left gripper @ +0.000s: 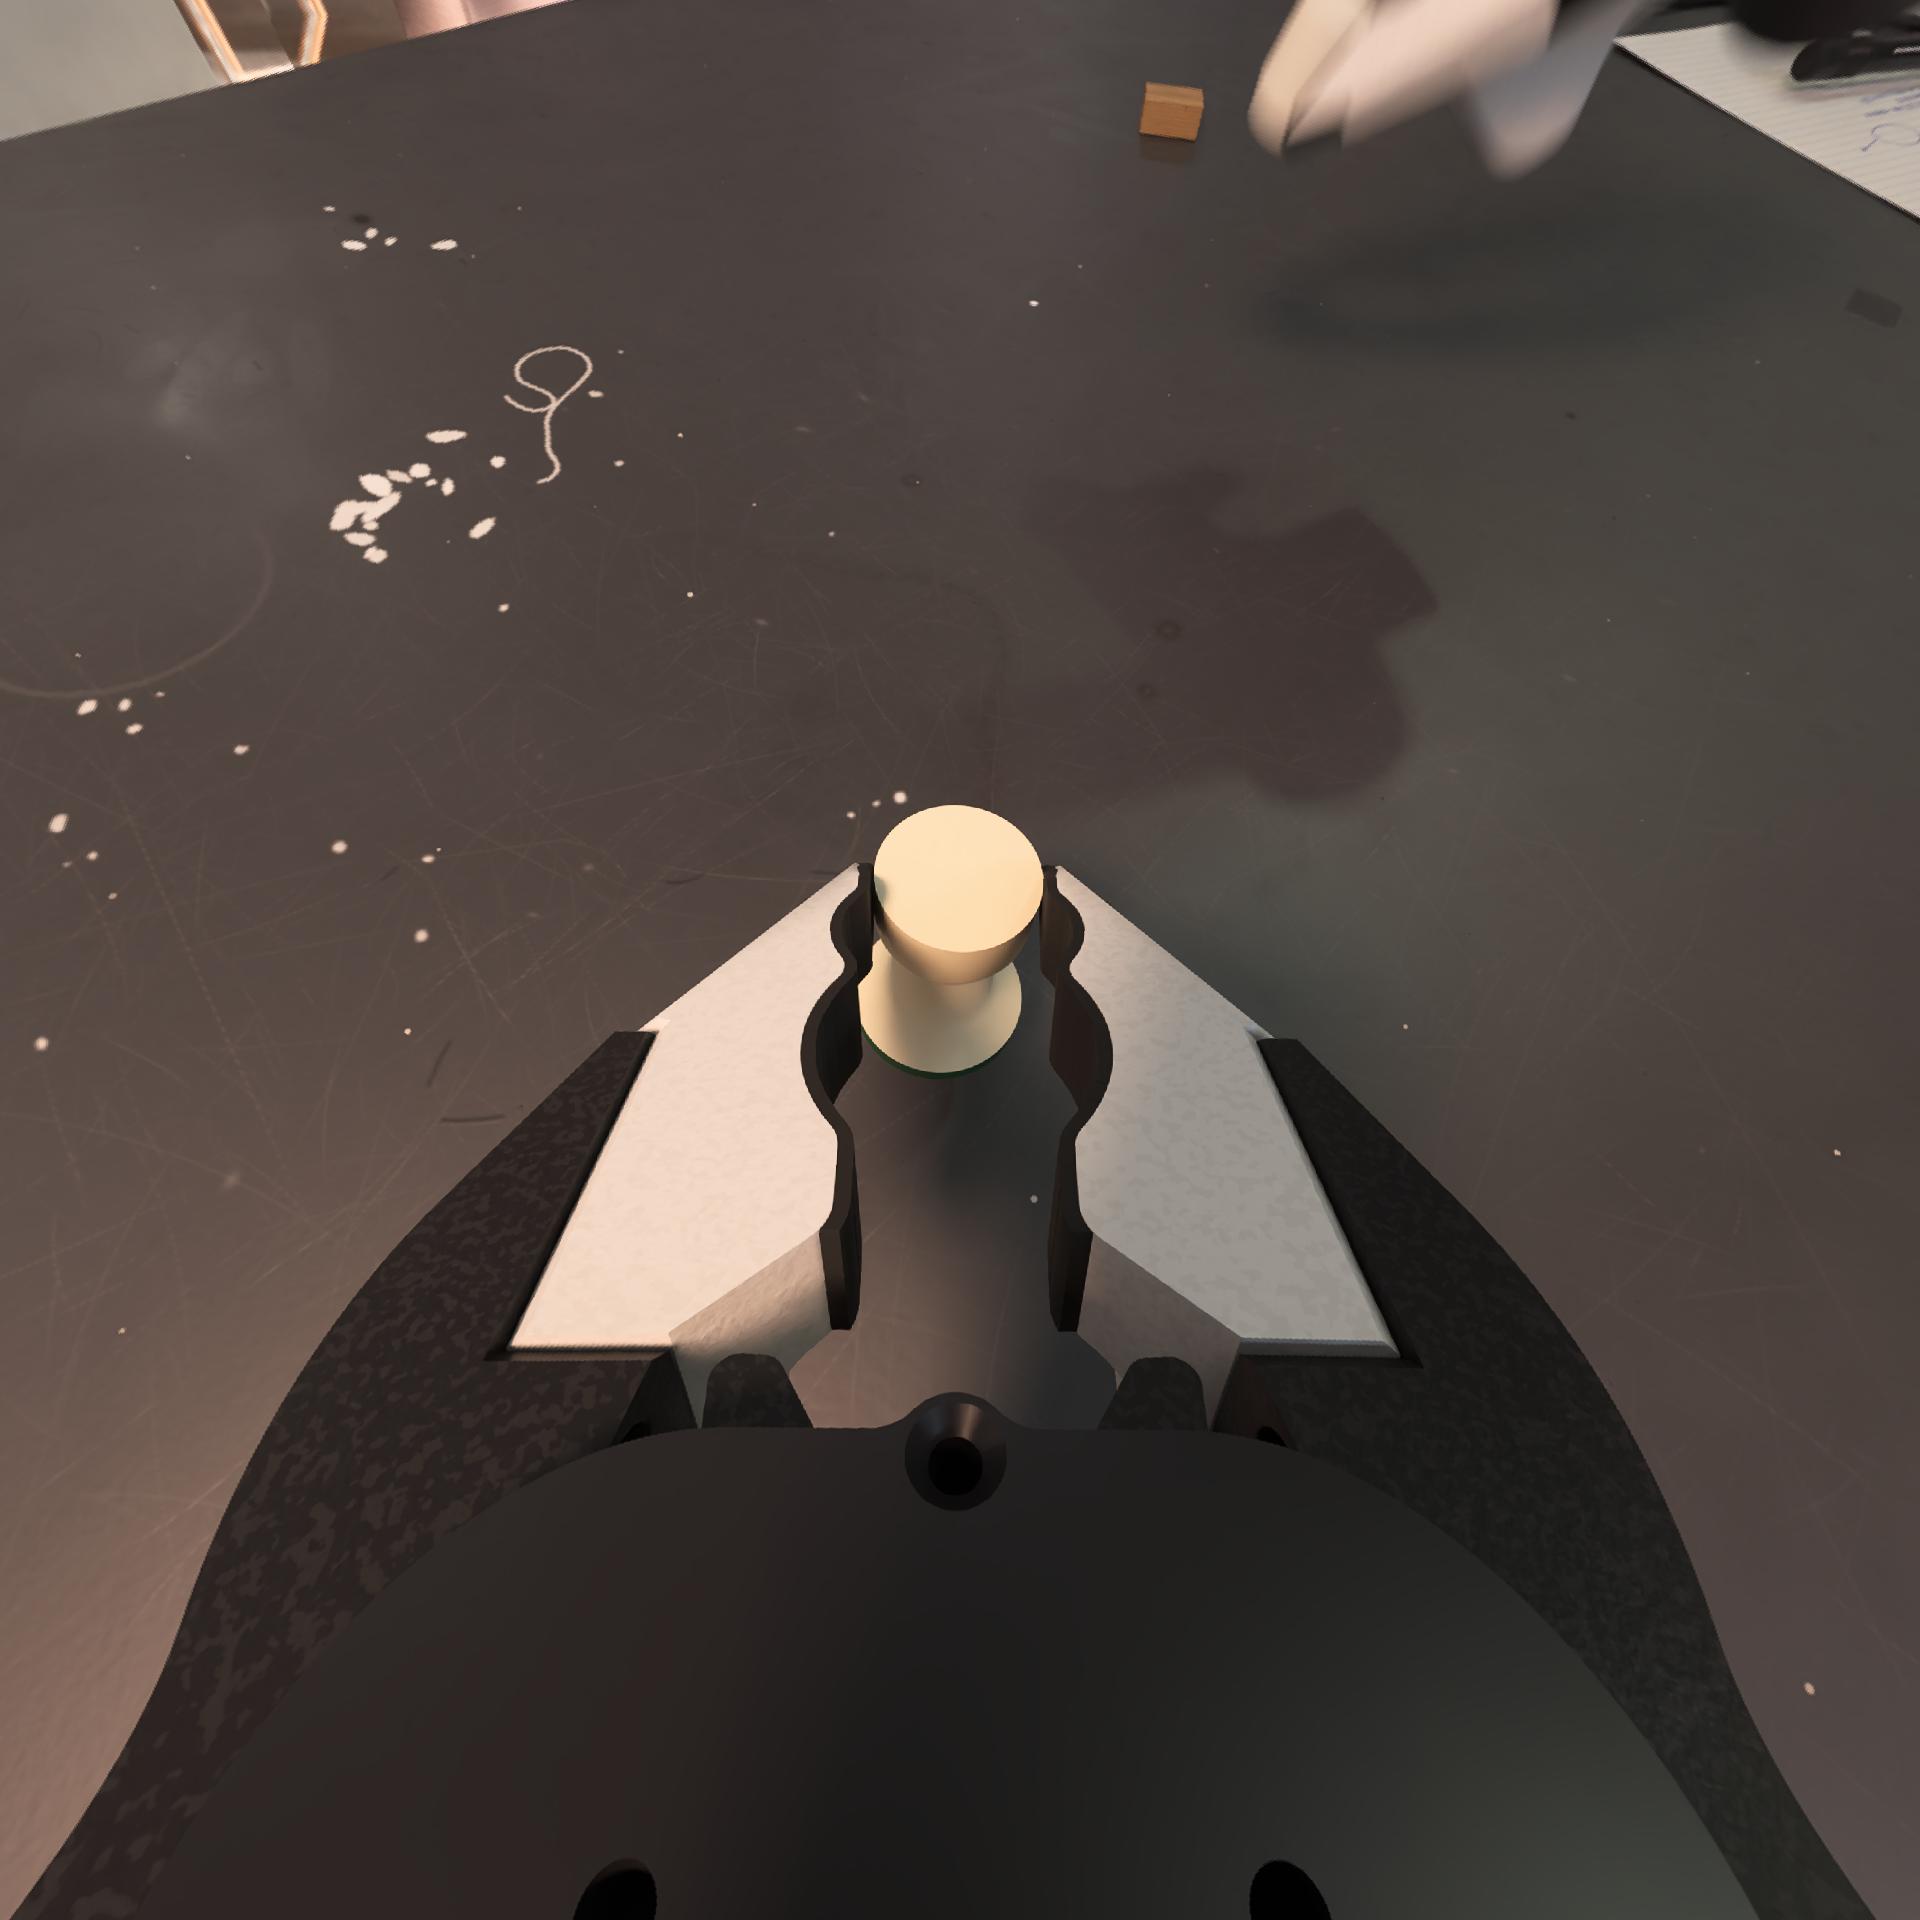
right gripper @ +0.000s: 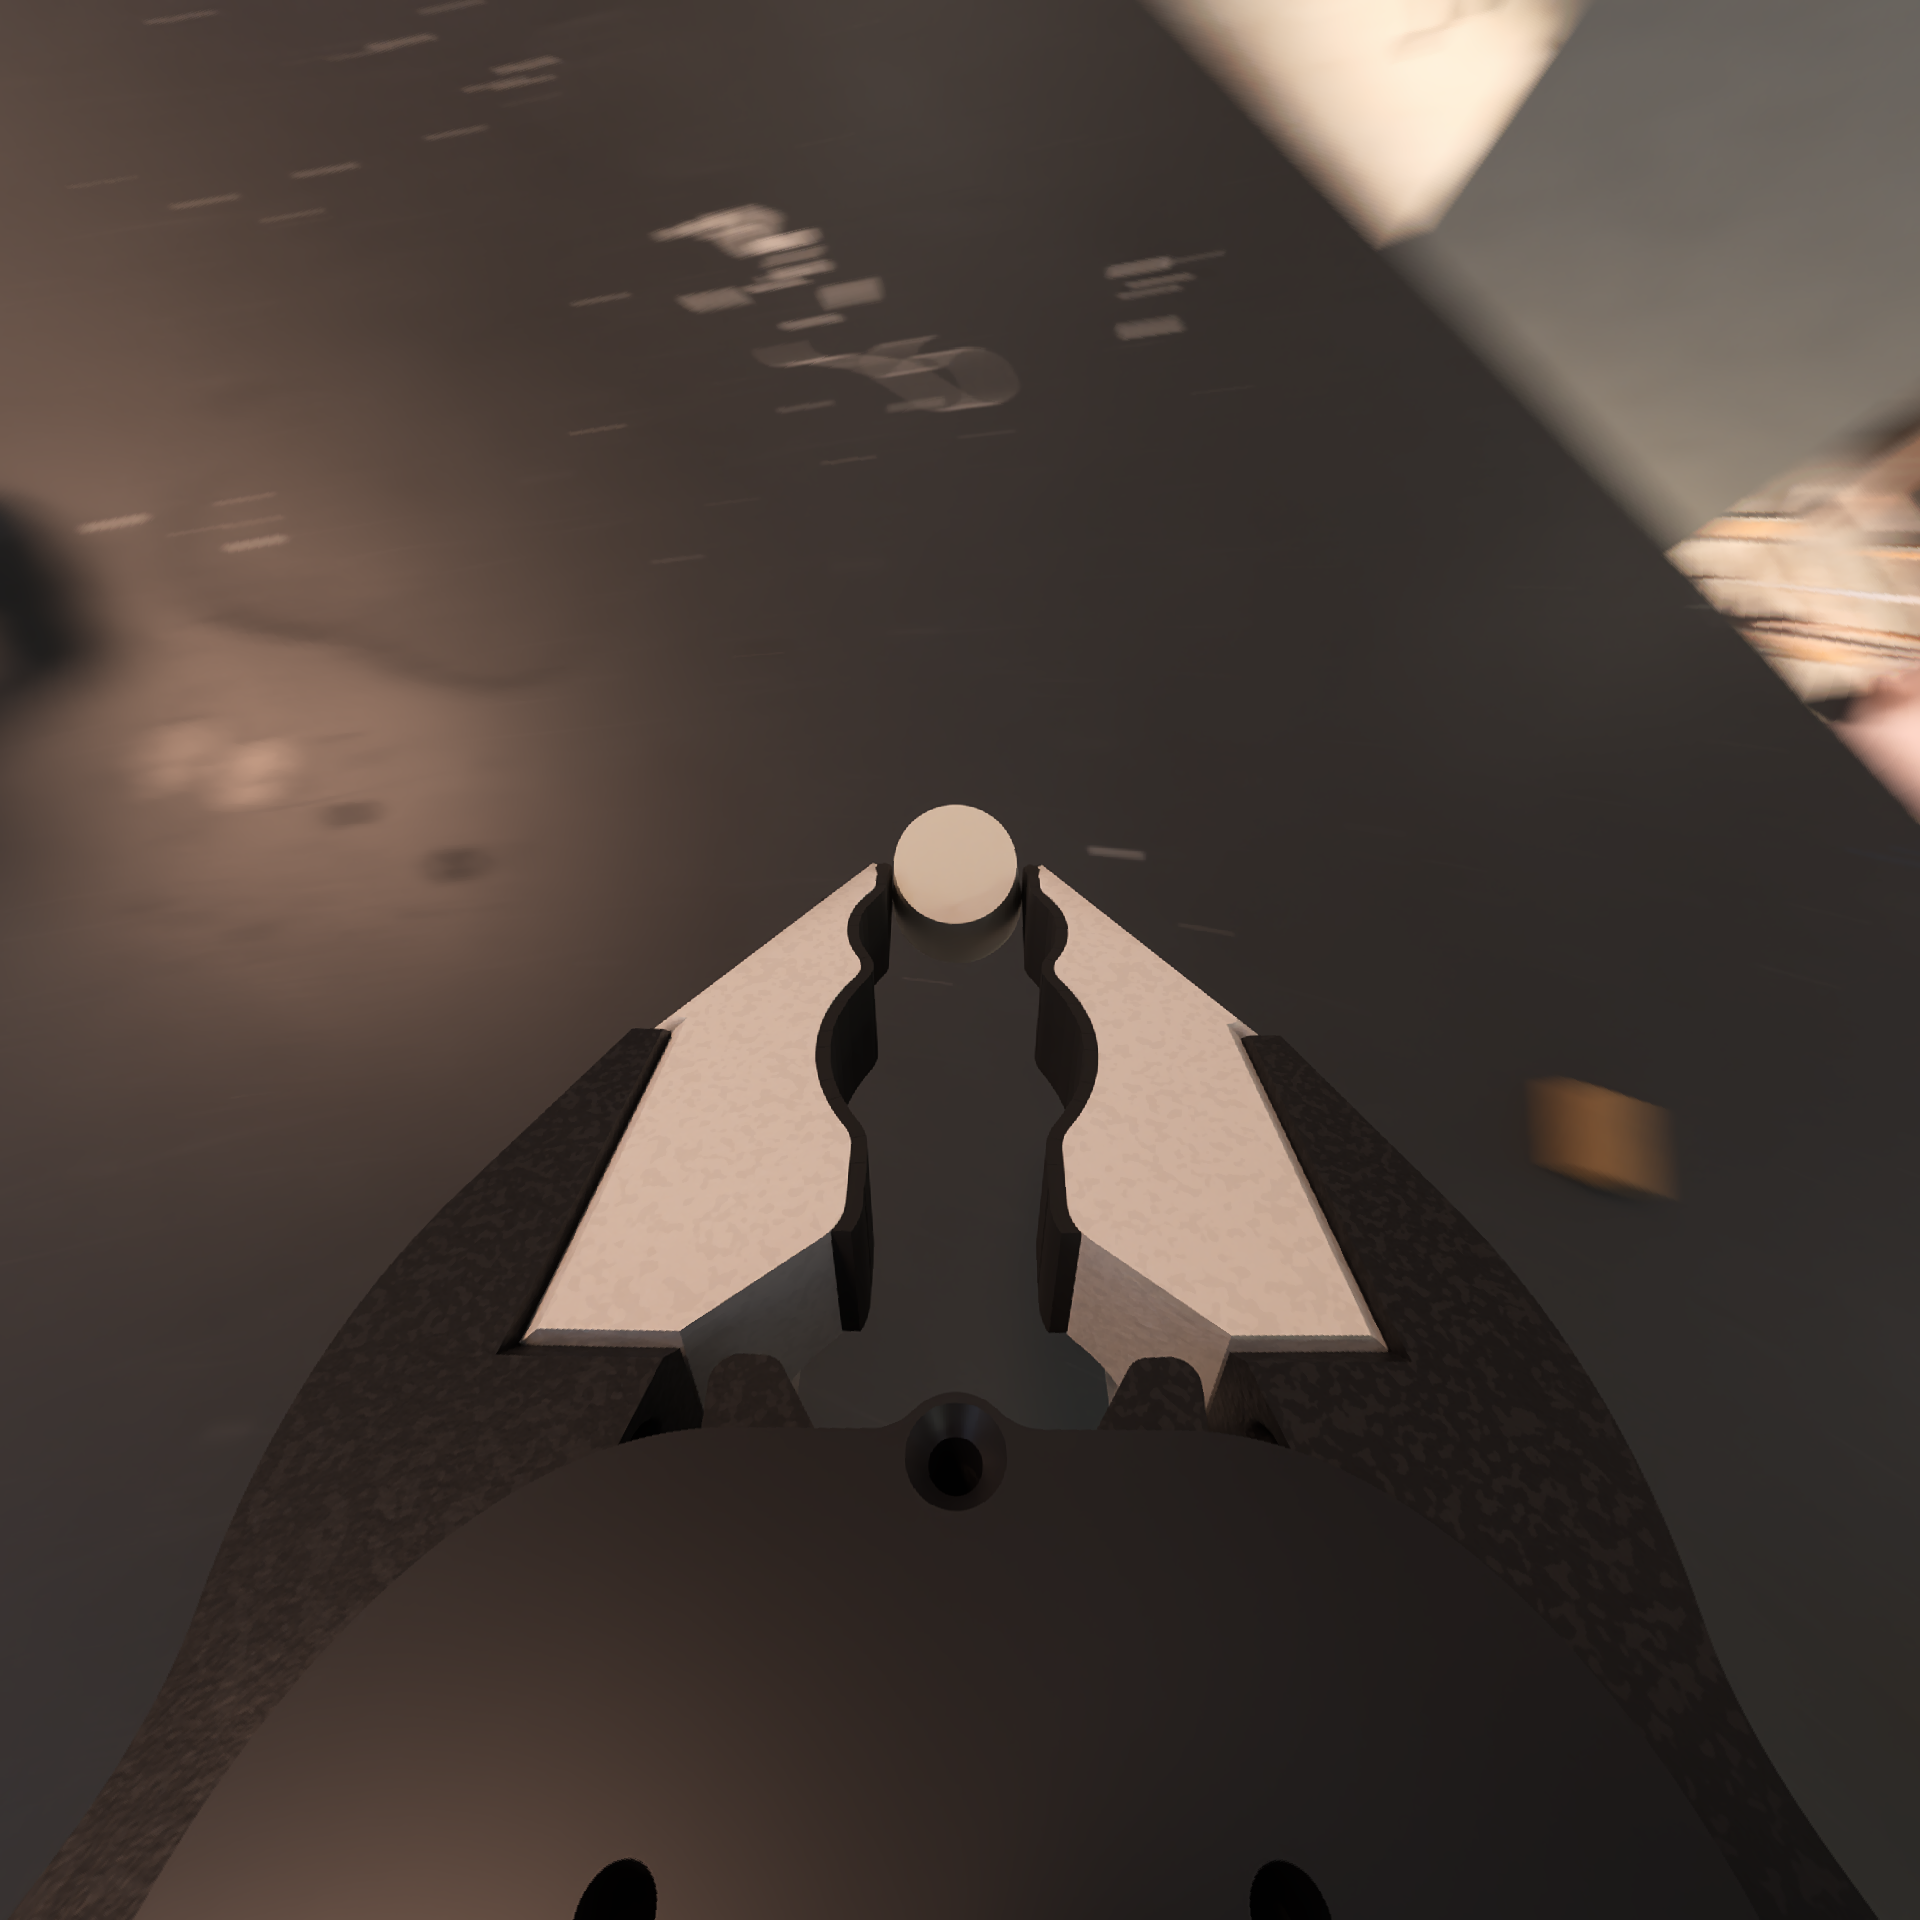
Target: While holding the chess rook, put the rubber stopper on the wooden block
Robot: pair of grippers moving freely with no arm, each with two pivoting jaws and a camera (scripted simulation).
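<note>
In the left wrist view my left gripper [left gripper: 956, 904] is shut on a cream chess rook [left gripper: 951, 935], seen from its top, held above the dark table [left gripper: 935, 468]. A small wooden block [left gripper: 1171, 110] sits far off at the top right. The right gripper [left gripper: 1392, 73] shows there as a pale blur just right of the block. In the right wrist view my right gripper [right gripper: 956, 894] is shut on a small round cream rubber stopper [right gripper: 956, 883] at the fingertips. The wooden block [right gripper: 1600, 1143] is blurred at the lower right of it.
The dark table carries white specks and a chalk squiggle [left gripper: 551, 410]. A sheet of white paper [left gripper: 1829, 114] and a dark object lie at the far right corner. The table edge [right gripper: 1507, 416] runs diagonally in the blurred right wrist view, with pale surroundings beyond.
</note>
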